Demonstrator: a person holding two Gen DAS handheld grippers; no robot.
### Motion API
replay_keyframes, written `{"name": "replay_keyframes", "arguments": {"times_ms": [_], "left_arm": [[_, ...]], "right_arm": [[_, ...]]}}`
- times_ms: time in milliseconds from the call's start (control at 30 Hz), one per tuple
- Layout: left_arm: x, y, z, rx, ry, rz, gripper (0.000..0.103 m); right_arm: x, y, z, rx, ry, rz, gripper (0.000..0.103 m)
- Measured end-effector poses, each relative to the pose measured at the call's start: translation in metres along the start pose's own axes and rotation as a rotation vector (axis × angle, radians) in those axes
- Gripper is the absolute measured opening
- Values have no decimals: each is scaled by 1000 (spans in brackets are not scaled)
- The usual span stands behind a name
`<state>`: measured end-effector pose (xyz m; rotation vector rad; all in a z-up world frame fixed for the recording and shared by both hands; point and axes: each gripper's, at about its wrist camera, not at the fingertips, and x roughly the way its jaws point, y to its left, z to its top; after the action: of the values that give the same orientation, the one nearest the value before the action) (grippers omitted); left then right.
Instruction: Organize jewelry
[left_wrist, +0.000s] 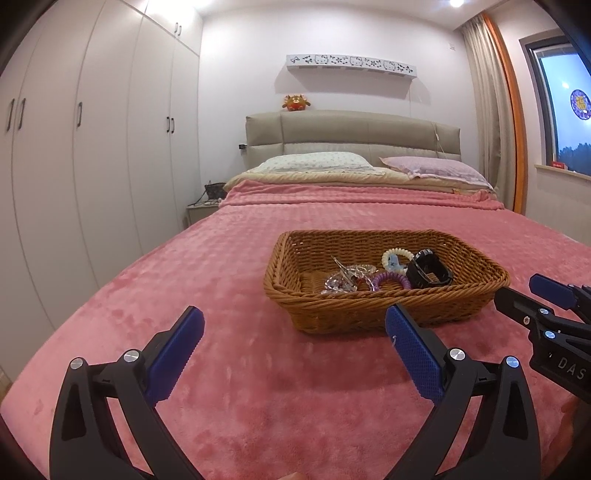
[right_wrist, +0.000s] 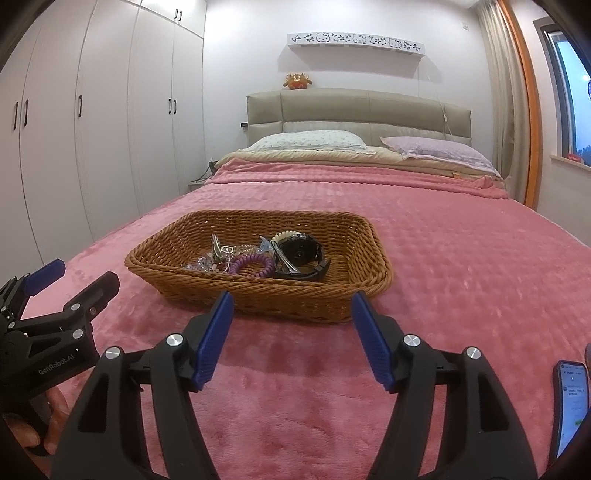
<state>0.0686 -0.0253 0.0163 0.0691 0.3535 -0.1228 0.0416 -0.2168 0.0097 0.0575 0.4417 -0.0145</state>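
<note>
Wardrobe (left_wrist: 92, 147) stands at far left, clear of the work. Your left gripper (left_wrist: 295, 332) hangs over the blanket (left_wrist: 184, 295) short of the basket (left_wrist: 369, 314), fingers spread wide and holding nothing. All visible jewelry lies inside the basket, bunched toward its middle and right: clear clips (right_wrist: 214, 254), purple coil tie (right_wrist: 251, 267), cream coil tie (left_wrist: 397, 256), black watch (right_wrist: 299, 254), each touching its neighbour. None shows on the blanket. Your right gripper (right_wrist: 291, 325) faces the basket's near wall, fingers likewise parted and empty. A phone (right_wrist: 570, 402) rests at far right. This layout fits either items gathered in, or items awaiting sorting out.
</note>
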Motion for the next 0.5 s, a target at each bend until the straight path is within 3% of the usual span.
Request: {"name": "replay_keyframes", "arguments": {"times_ms": [500], "left_arm": [[0,0,0,-3,3,0,95]], "right_arm": [[-1,1,0,-6,1,-10,63]]}}
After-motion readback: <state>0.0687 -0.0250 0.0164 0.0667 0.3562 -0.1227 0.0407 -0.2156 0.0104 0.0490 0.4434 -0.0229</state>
